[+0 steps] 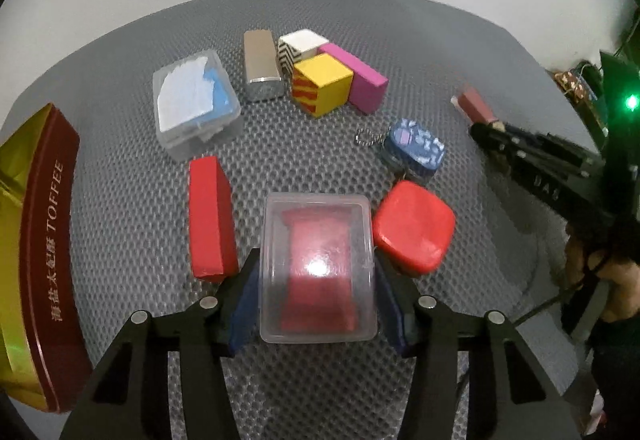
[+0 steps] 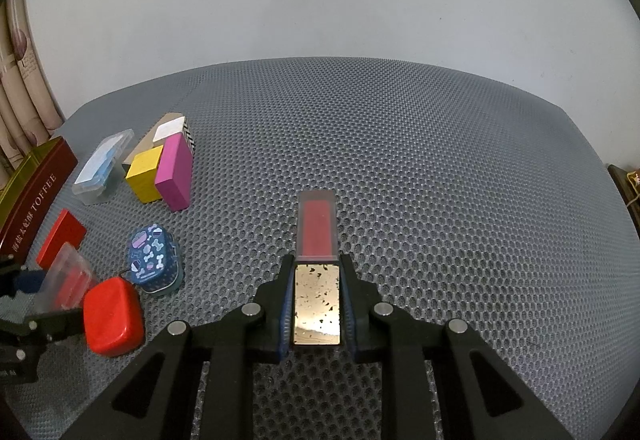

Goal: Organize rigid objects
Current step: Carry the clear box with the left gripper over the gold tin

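Observation:
A clear plastic box with red contents (image 1: 318,264) sits between the blue pads of my left gripper (image 1: 316,260), which press on its two sides; it is shut on the box just above the grey mesh mat (image 1: 440,51). In the right wrist view this box (image 2: 68,274) appears tilted at the left edge. My right gripper (image 2: 317,260) is shut on a slim tube with a gold cap and red clear body (image 2: 317,228), pointing away over the mat. The left wrist view shows that tube (image 1: 474,103) at the tip of the right gripper (image 1: 480,127).
A red block (image 1: 210,215) and a red rounded case (image 1: 414,228) flank the held box. Behind them are a blue patterned tin (image 1: 416,149), a yellow cube (image 1: 322,83), a pink block (image 1: 358,77), a zigzag cube (image 1: 302,45), a silver-brown box (image 1: 260,65) and a clear box (image 1: 196,103). A toffee tin (image 1: 36,260) stands at the left.

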A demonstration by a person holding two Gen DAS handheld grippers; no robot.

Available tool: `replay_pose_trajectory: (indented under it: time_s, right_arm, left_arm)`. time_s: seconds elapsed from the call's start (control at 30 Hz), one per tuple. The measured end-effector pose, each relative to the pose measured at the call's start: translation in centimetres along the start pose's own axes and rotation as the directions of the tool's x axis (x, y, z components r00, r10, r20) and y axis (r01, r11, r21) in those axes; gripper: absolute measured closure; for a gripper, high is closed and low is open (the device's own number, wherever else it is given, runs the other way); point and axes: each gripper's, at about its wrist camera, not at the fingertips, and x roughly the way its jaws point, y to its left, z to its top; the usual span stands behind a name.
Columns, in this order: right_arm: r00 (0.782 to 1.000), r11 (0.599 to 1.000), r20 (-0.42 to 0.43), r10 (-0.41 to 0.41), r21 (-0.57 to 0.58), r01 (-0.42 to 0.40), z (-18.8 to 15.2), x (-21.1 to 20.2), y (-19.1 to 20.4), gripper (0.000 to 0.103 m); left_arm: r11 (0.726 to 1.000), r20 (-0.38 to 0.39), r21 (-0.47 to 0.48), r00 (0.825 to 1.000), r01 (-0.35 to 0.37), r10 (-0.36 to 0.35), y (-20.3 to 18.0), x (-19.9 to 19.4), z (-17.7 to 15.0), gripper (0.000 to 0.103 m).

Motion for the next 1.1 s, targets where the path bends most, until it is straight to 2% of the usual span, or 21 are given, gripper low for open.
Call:
replay_pose_trajectory:
  time_s: [0.23, 0.33, 0.5, 0.8, 0.97, 1.1]
  right_arm:
    - [1.000, 1.000, 0.000, 0.000, 0.000, 0.000, 0.1, 0.0, -0.1, 0.082]
    - [1.000, 1.000, 0.000, -0.004, -0.003, 0.004, 0.1, 0.0, -0.1, 0.082]
    - [1.000, 1.000, -0.001, -0.012, -0.010, 0.012, -0.1, 0.0, 0.2, 0.082]
    - [1.000, 0.999, -0.001, -0.026, -0.020, 0.026, -0.3, 0.0, -0.1, 0.082]
    - [1.000, 0.999, -0.001, -0.027, -0.021, 0.027, -0.3, 0.1, -0.2, 0.082]
    - [1.000, 0.999, -0.001, -0.028, -0.022, 0.028, -0.3, 0.1, -0.2, 0.082]
  left_arm:
    - [1.000, 0.020, -0.007, 0.999, 0.029, -0.029, -0.3, -1.7, -0.3, 0.055]
    - [1.000, 0.029, -0.020, 0.999, 0.021, -0.021, -0.1, -2.0, 0.8, 0.055]
    - [0.998, 0.063, -0.062, 0.998, -0.005, 0.009, 1.2, -4.0, 0.5, 0.055]
    - [0.982, 0.100, -0.165, 0.990, -0.087, 0.104, 7.9, -7.2, 0.9, 0.055]
    - [0.958, 0.091, -0.240, 0.979, -0.156, 0.183, 12.2, -8.2, 0.7, 0.055]
    - [0.927, 0.057, -0.311, 0.969, -0.211, 0.240, 16.3, -8.5, 0.0, 0.055]
